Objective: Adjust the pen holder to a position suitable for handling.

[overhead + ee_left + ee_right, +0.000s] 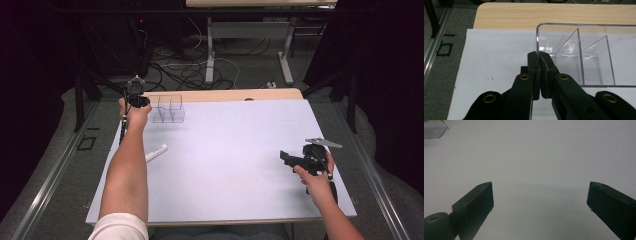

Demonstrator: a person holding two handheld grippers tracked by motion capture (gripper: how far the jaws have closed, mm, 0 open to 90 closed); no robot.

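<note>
The left hand-held gripper (539, 58) is clenched on the near left wall of a clear box (584, 55), one jaw outside the wall and one inside, the two pressed together with the thin plastic between them. In the high view this hand-held gripper (136, 97) sits at the far left of the tabletop (230, 165), the left arm stretched out to it, and the box (167, 108) stands just beside it on the white sheet near the far edge. The box is open-topped and split by clear dividers into compartments. A small white piece (156, 152) lies on the sheet beside the left forearm, well apart from the box.

The right hand-held gripper (540, 202) is released, its jaws spread wide over bare white sheet. In the high view it (289, 159) is held low at the right side of the tabletop, pointing left, far from the box
</note>
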